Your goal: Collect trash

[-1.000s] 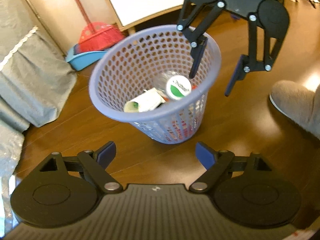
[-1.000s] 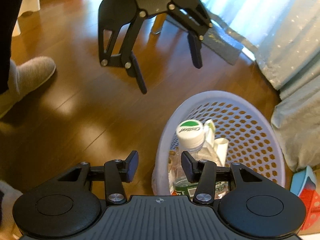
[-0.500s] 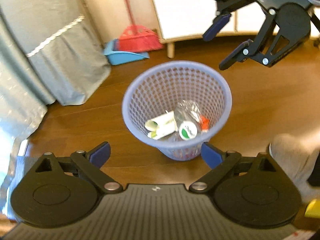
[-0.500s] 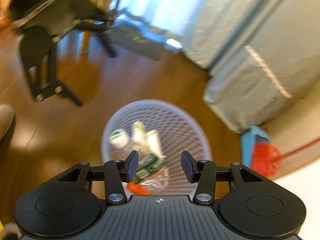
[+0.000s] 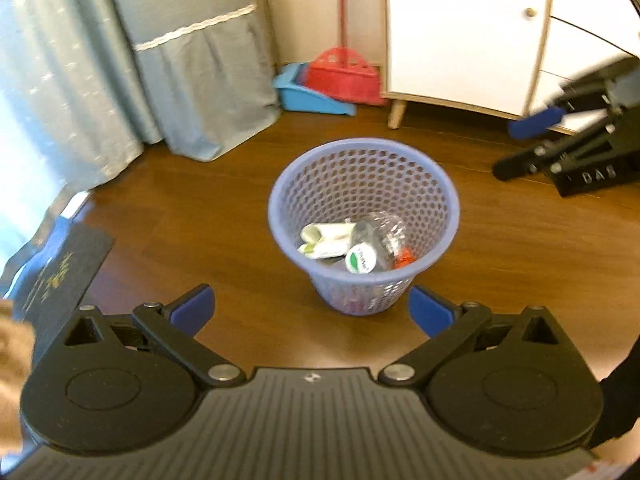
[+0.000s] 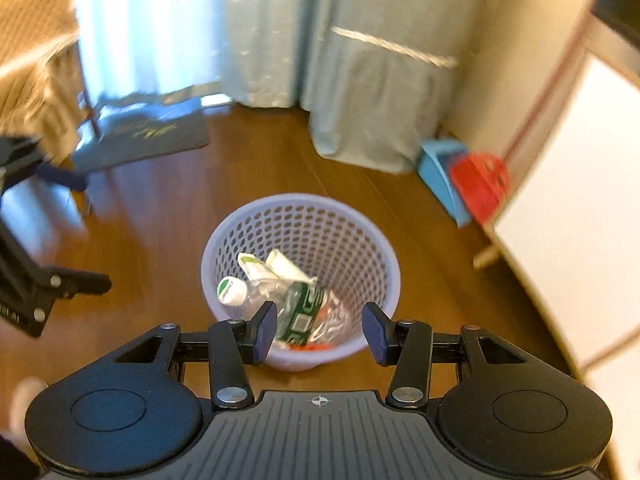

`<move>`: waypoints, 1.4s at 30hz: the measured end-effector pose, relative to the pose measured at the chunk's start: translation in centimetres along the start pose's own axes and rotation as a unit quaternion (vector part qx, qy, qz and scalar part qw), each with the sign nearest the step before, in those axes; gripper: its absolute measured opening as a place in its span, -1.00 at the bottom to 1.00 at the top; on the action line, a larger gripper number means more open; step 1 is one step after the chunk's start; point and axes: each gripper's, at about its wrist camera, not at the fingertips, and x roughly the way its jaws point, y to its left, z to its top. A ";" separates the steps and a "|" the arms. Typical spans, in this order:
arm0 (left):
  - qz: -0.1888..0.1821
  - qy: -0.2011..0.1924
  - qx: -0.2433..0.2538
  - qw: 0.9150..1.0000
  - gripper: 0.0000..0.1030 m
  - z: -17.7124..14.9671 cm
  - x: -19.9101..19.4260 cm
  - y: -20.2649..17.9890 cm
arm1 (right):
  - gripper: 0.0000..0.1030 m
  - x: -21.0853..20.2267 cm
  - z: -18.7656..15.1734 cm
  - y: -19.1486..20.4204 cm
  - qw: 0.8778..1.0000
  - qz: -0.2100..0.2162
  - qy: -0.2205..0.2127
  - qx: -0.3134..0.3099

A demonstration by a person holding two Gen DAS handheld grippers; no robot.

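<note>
A lilac perforated wastebasket point(image 5: 362, 172) point(image 6: 384, 248) stands on the wooden floor. Inside lie a crushed clear bottle point(image 5: 380, 236) point(image 6: 298, 308) with a green-and-white cap point(image 5: 360, 261), rolled white cartons point(image 5: 328, 236) point(image 6: 276, 266) and an orange scrap point(image 5: 405, 258). My left gripper point(image 5: 311, 309) hovers above and in front of the basket, its jaws opening wide with nothing between them. My right gripper point(image 6: 321, 331) hangs over the basket's near rim, jaws half apart and empty. Each gripper shows in the other's view, the right point(image 5: 560, 148) and the left point(image 6: 72, 228), both off to the basket's sides.
A red broom point(image 5: 344, 72) and blue dustpan point(image 5: 312, 96) lean in the corner behind the basket. A white cabinet point(image 5: 460, 32) on wooden legs stands to the right. Pale blue curtains point(image 5: 180, 60) hang at the left, with a dark mat point(image 5: 60, 276) point(image 6: 148, 136) below them.
Both grippers have risen away from the basket and rolled, so it looks smaller and upright now. The left jaws have spread wider. The right jaws have kept their gap.
</note>
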 end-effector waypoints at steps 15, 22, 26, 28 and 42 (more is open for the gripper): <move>0.030 0.019 -0.182 0.983 0.98 -4.4 -2.6 -0.1 | -0.03 -0.6 -3.6 -0.8 0.994 0.033 0.041 0.094; 0.049 0.024 -0.231 0.971 0.97 -6.7 -3.5 -0.2 | 0.06 -0.4 -4.6 0.2 0.992 0.036 0.061 0.108; 0.053 0.019 -0.239 0.969 0.97 -7.3 -4.2 -0.2 | 0.07 -0.3 -5.1 0.9 0.992 0.024 0.056 0.111; 0.061 0.019 -0.250 0.966 0.97 -7.8 -4.4 0.0 | 0.07 0.1 -5.2 1.4 0.991 0.040 0.066 0.111; 0.064 0.036 -0.265 0.961 0.97 -8.9 -3.9 -0.5 | 0.07 1.4 -5.2 3.4 0.992 0.038 0.082 0.083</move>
